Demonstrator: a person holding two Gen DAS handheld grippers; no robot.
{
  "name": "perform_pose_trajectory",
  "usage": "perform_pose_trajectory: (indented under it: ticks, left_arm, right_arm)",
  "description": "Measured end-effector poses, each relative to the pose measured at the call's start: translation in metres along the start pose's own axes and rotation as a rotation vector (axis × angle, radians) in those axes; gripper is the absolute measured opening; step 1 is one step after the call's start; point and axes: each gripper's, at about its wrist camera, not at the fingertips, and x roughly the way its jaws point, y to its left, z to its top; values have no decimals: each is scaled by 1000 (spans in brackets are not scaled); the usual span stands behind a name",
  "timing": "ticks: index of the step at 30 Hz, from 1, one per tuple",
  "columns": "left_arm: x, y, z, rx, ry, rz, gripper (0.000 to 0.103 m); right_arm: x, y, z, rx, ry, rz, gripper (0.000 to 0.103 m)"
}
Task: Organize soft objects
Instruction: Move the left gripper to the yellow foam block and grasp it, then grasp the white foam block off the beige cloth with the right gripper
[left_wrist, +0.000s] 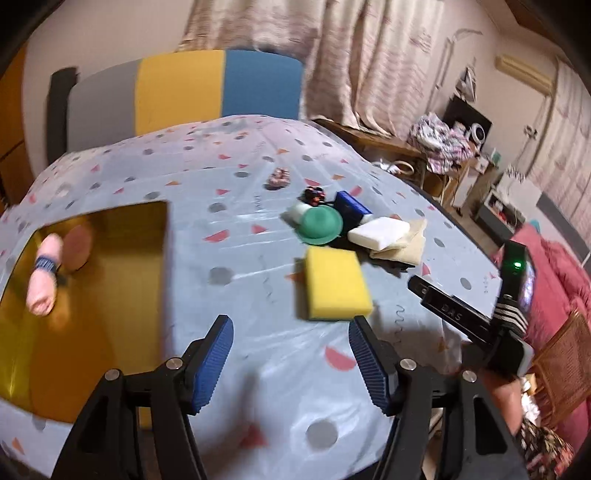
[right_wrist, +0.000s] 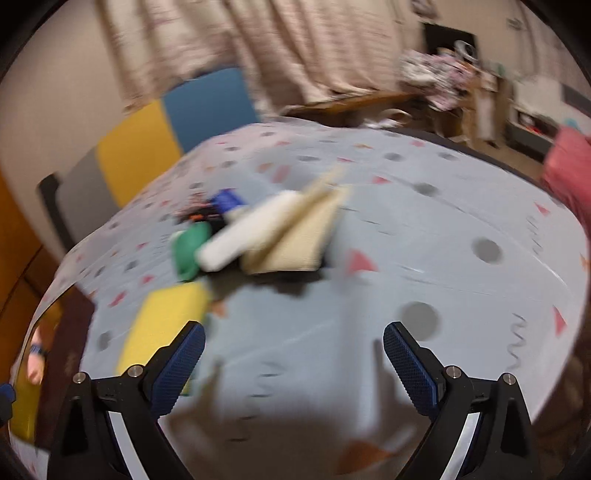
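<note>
A yellow sponge (left_wrist: 336, 282) lies on the patterned tablecloth, just beyond my open, empty left gripper (left_wrist: 290, 347). Behind it sit a green round pad (left_wrist: 319, 225), a white sponge (left_wrist: 378, 233), a beige folded cloth (left_wrist: 406, 243), a blue sponge (left_wrist: 351, 206) and a white roll (left_wrist: 300, 212). A yellow box (left_wrist: 92, 295) at the left holds a pink rolled cloth (left_wrist: 44, 273) and a pink round pad (left_wrist: 77, 247). My right gripper (right_wrist: 293, 347) is open and empty, facing the white sponge (right_wrist: 251, 229), beige cloth (right_wrist: 295, 240) and yellow sponge (right_wrist: 162, 325). That view is blurred.
A small dark scrunchie (left_wrist: 279, 178) and a red-black item (left_wrist: 314, 195) lie farther back on the table (left_wrist: 258, 369). A chair with grey, yellow and blue back (left_wrist: 184, 88) stands behind the table. A red sofa (left_wrist: 554, 280) is at the right.
</note>
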Motion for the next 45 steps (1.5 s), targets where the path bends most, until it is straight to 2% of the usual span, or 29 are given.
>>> perform_pose_trajectory:
  ticks: [3, 9, 12, 16, 20, 23, 25, 26, 27, 34, 38, 43, 45]
  left_arm:
    - [30, -19, 12, 38, 59, 6, 67]
    - [97, -50, 32, 125, 159, 6, 71]
    - [124, -49, 38, 79, 222, -29, 72]
    - [145, -47, 40, 39, 258, -51, 81]
    - [156, -58, 37, 104, 265, -13, 82]
    - [167, -58, 30, 113, 293, 9, 82]
    - [166, -52, 26, 108, 263, 22, 81]
    - [163, -50, 25, 108, 241, 28, 72]
    - [160, -46, 22, 110, 218, 36, 70]
    - [134, -12, 1, 119, 82, 129, 70]
    - [129, 8, -8, 60, 63, 123, 70]
    - [127, 15, -10, 33, 46, 96, 70]
    - [127, 15, -10, 33, 41, 87, 70]
  right_arm:
    - [-3, -14, 1, 63, 0, 6, 98]
    - [-7, -20, 3, 78, 4, 15, 98]
    - [-5, -26, 5, 99, 6, 23, 99]
    - [-5, -32, 5, 125, 5, 18, 99]
    - [-5, -38, 5, 159, 8, 24, 99]
    - [-5, -37, 5, 156, 13, 31, 99]
    - [-5, -36, 5, 153, 13, 34, 99]
    - [-4, -35, 5, 150, 16, 37, 99]
    - [-4, -35, 5, 148, 18, 38, 100]
    - [1, -28, 0, 122, 40, 43, 100]
    - [1, -20, -2, 98, 43, 62, 100]
    - [1, 2, 0, 58, 68, 188, 100]
    - [-2, 16, 6, 11, 53, 179, 100]
